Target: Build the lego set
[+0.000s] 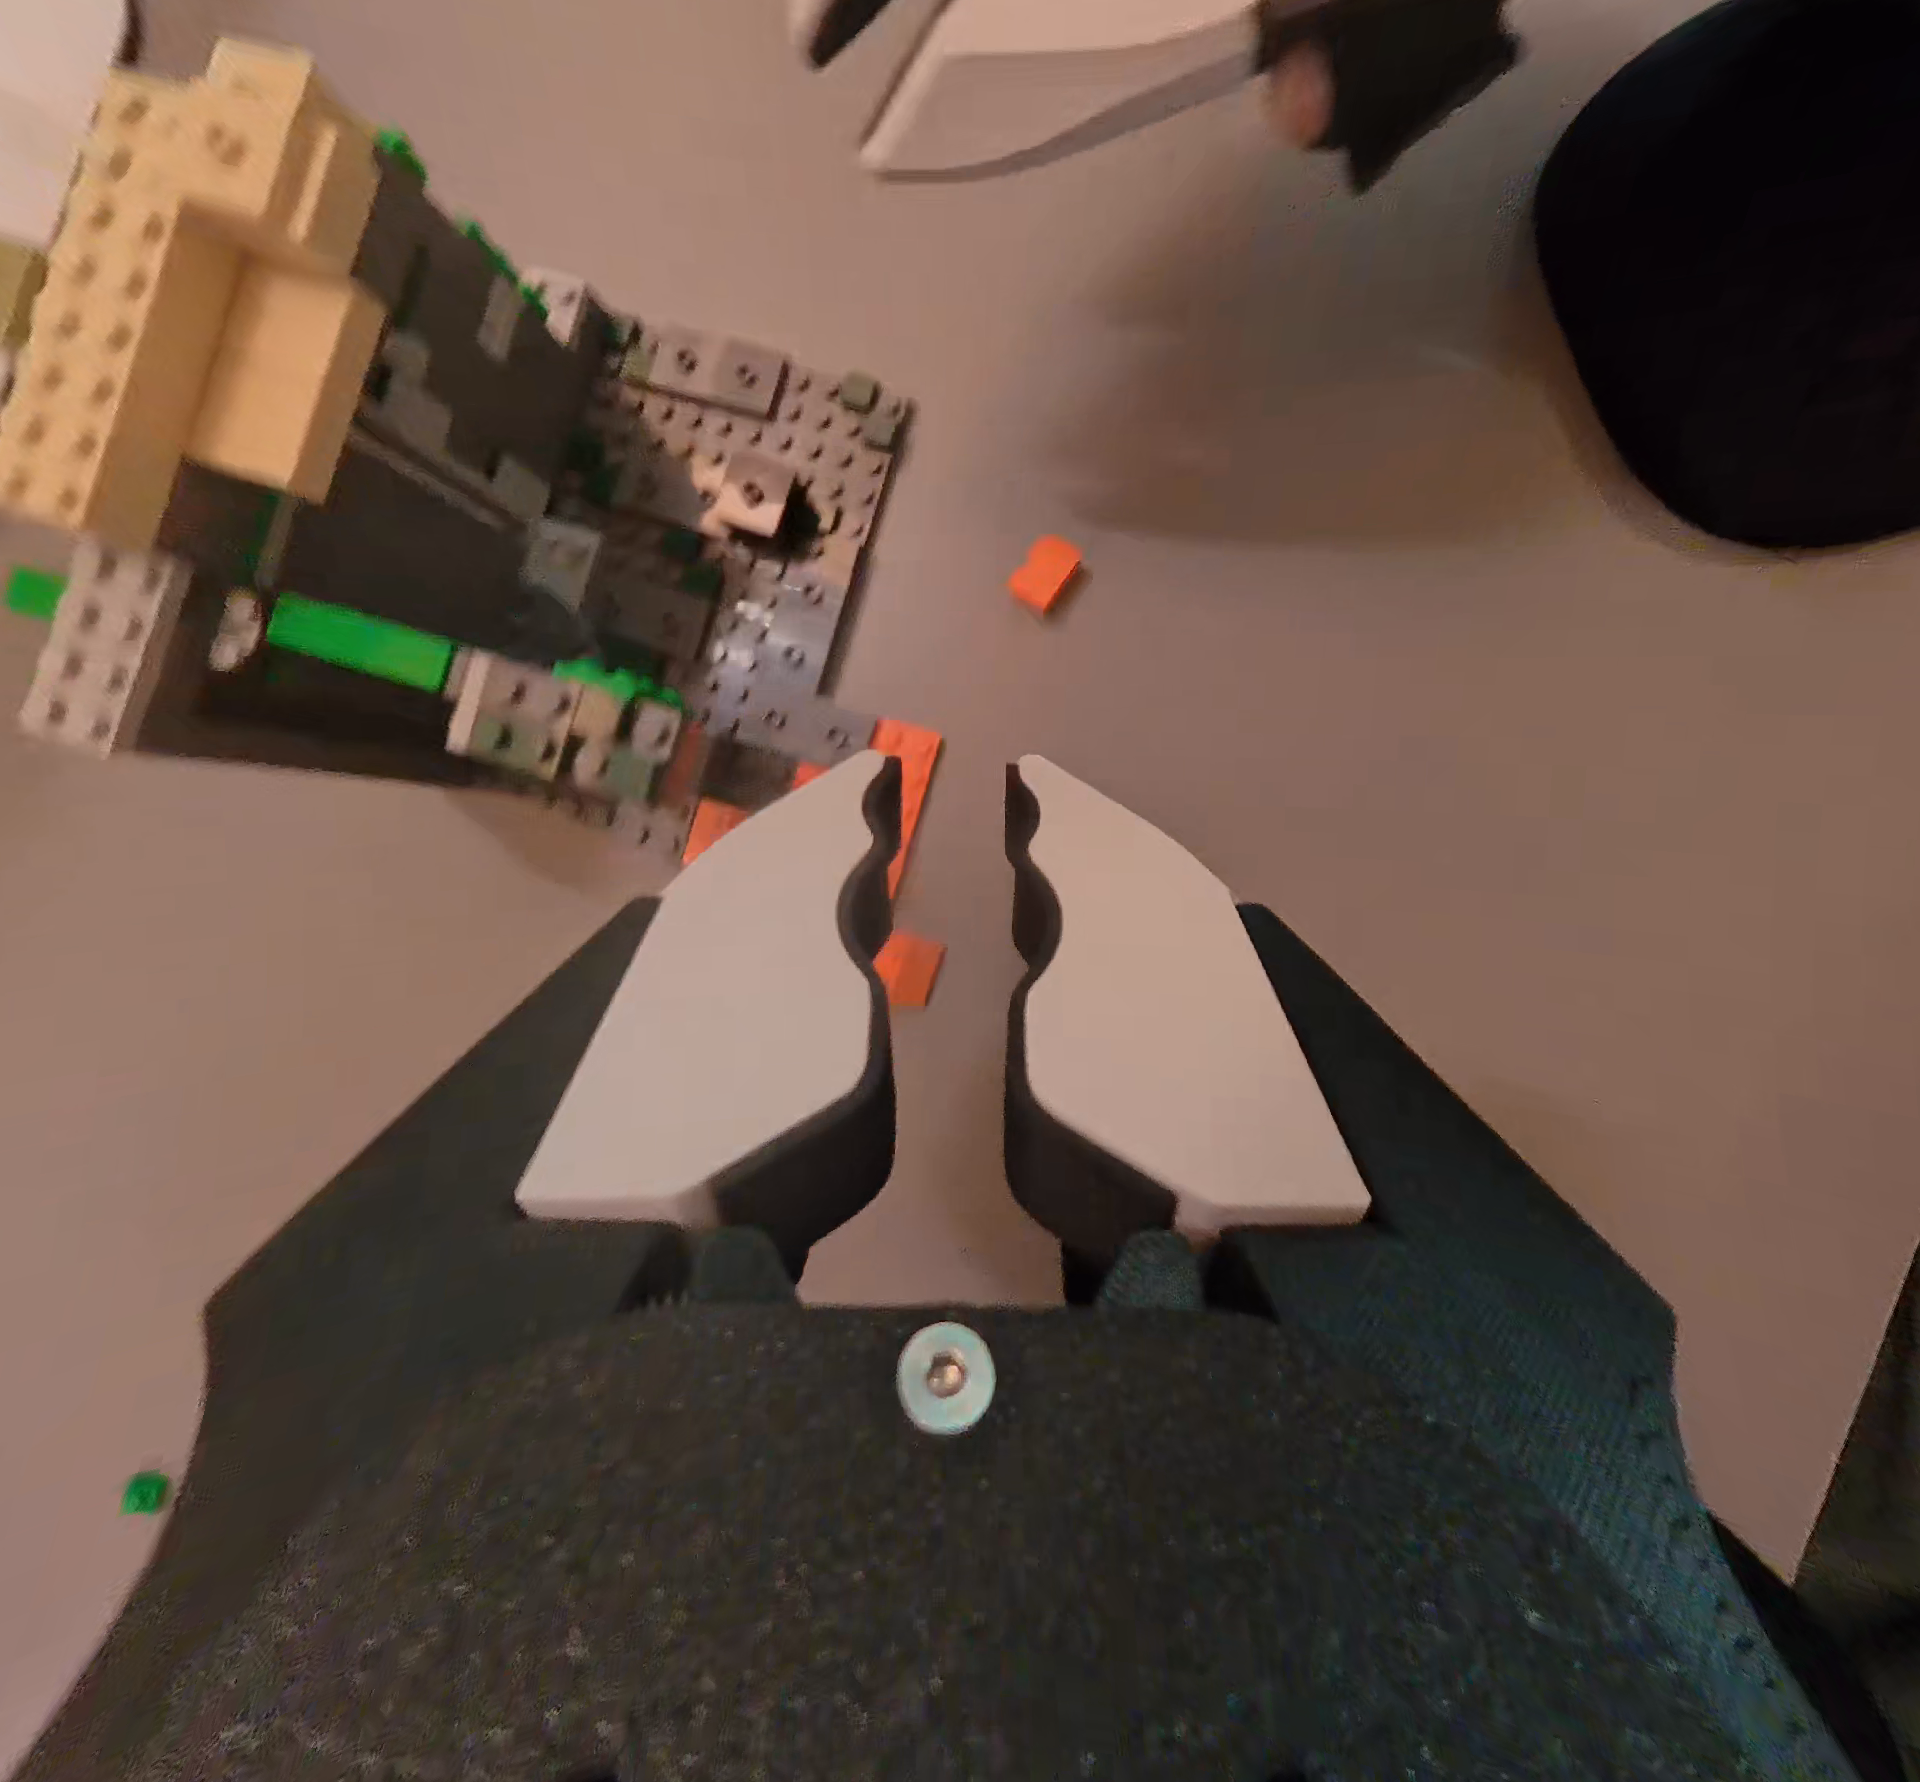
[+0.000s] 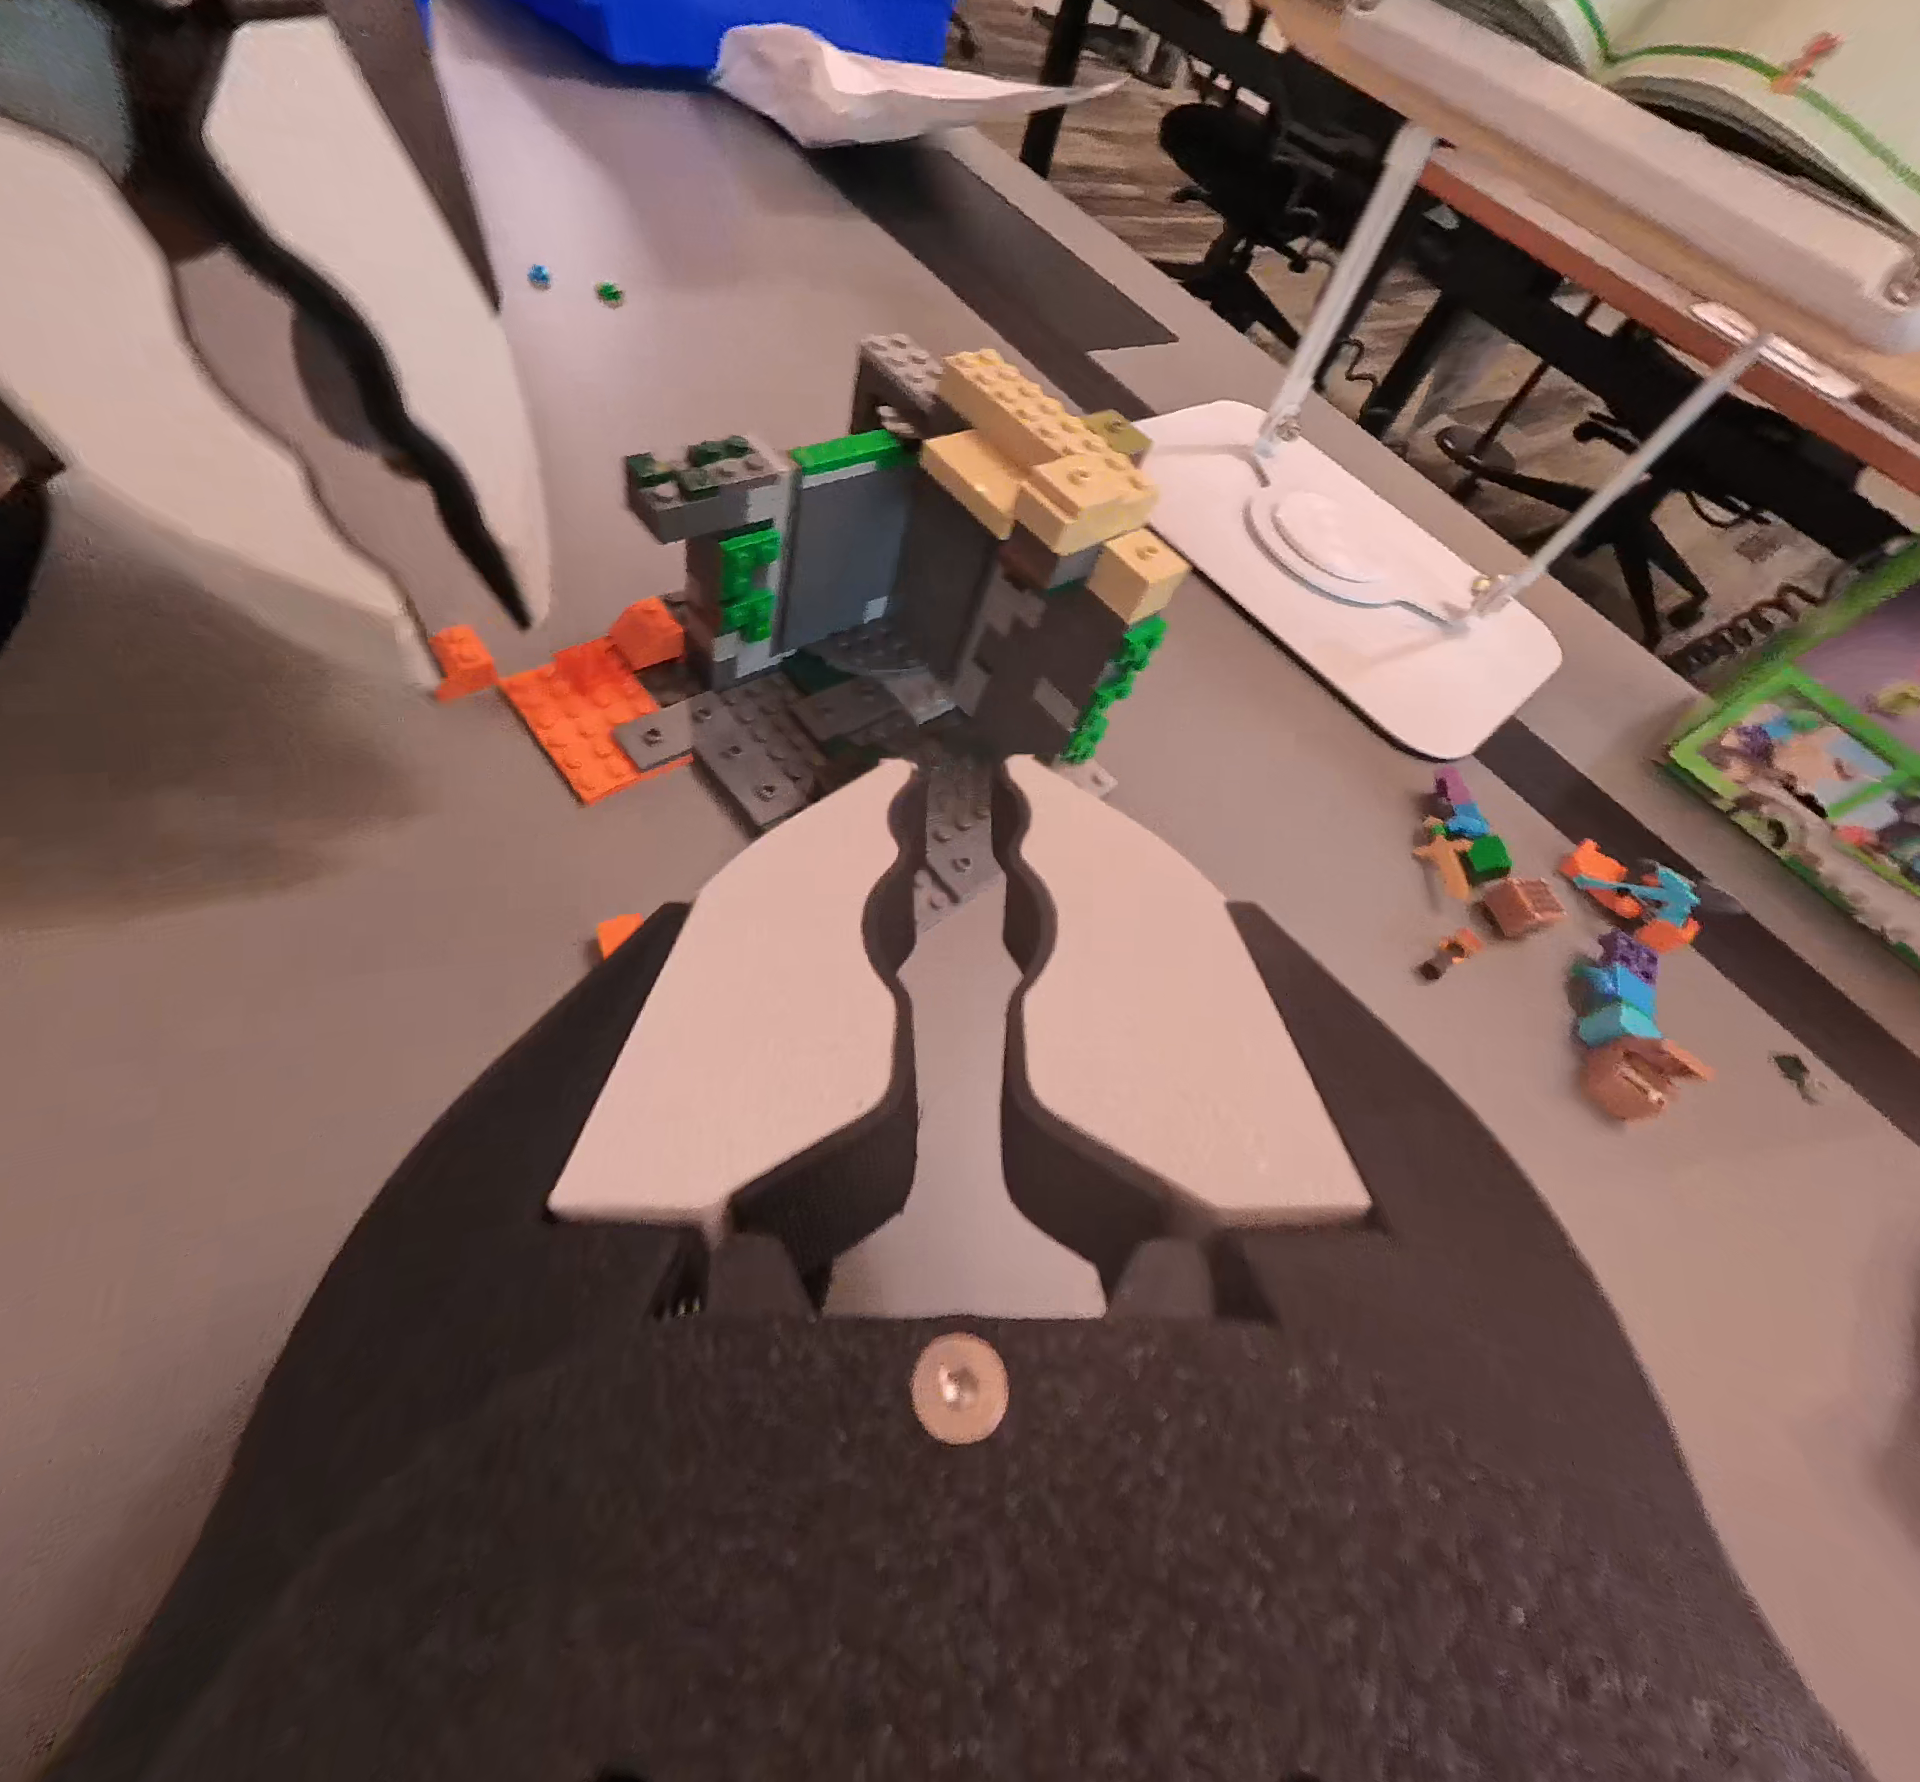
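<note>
Both my tools are spread and empty: left tool (image 1: 943, 768) hangs directly over an orange brick (image 1: 908, 970) on the counter (image 1: 1351, 797), beside the build (image 1: 436, 506); right tool (image 2: 958, 776) lies farther off.

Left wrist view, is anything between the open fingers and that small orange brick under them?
Nothing visible. The left gripper hangs open above the orange brick, whose edge the left finger hides from view.
</note>
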Available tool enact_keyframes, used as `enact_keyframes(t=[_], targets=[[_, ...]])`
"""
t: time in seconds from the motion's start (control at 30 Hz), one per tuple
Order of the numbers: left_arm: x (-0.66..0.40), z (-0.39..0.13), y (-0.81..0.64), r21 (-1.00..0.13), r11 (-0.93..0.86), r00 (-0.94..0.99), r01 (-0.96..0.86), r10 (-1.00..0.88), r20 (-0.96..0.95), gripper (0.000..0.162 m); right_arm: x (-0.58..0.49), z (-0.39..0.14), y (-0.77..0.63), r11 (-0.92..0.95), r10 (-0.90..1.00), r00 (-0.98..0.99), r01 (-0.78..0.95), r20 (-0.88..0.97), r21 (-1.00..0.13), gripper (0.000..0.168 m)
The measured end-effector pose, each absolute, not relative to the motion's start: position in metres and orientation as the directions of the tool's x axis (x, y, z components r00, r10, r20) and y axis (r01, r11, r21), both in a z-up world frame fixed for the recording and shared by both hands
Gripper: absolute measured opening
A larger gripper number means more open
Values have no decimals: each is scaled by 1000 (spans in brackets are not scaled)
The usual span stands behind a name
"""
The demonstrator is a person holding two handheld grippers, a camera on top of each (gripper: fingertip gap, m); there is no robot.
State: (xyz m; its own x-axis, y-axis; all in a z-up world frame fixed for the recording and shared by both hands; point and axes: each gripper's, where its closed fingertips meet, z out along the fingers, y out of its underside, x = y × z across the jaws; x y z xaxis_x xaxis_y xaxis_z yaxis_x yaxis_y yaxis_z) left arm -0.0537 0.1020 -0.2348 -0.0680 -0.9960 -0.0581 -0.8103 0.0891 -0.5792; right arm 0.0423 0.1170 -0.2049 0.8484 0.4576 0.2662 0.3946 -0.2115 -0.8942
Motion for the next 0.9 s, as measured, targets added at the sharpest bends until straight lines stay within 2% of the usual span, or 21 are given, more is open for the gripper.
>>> enact_keyframes(t=[0.17,0.37,0.6,0.9], targets=[[-80,-253,116,-537,86,-52,-839,-996,-78,22,8,-222,96,-272,599,767,465,230,-842,11],[-95,-272,124,-508,70,-44,-859,-997,-62,26,-8,-266,83,-308,713,630,676,309,-669,14],[-97,-284,125,-519,56,-42,-853,-998,-37,28,-8,-279,88,-325,741,598,717,304,-617,15],[-89,-289,116,-529,71,-70,-846,-997,-21,17,-2,-282,90,-276,792,520,773,320,-571,3]])
